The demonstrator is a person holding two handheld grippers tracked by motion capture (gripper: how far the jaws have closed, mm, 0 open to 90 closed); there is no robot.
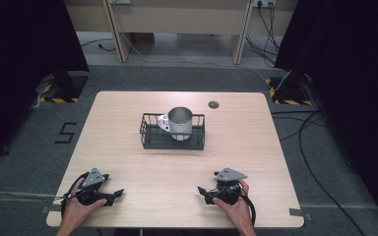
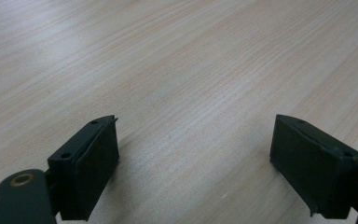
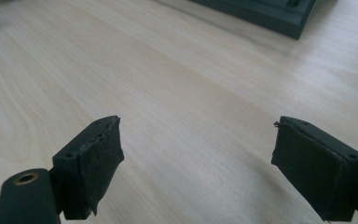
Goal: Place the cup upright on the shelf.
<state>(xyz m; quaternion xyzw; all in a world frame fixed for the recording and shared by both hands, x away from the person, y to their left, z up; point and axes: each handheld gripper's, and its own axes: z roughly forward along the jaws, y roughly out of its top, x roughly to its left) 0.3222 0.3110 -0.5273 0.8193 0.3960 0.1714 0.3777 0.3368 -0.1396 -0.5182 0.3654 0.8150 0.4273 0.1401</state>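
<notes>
- Metal mug (image 1: pixel 180 122) stands upright inside the black wire basket (image 1: pixel 148 138), mid-table, toward the far side; handle faces left.
- Basket holds nothing else that shows; mug interior looks empty.
- Left gripper (image 1: pixel 119 192) and right gripper (image 1: pixel 201 190) rest at the near edge of the table (image 1: pixel 128 167), well apart from the basket.
- Both sets of jaws stand wide apart with bare wood between.
- Likely step: reach for the mug. One gripper should probably steady the basket wall while the other pinches the rim or handle and lifts straight up.

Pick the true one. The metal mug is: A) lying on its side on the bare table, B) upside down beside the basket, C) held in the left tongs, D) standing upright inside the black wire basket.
D: the high view shows the metal mug upright, open mouth up, inside the black wire basket.
</notes>
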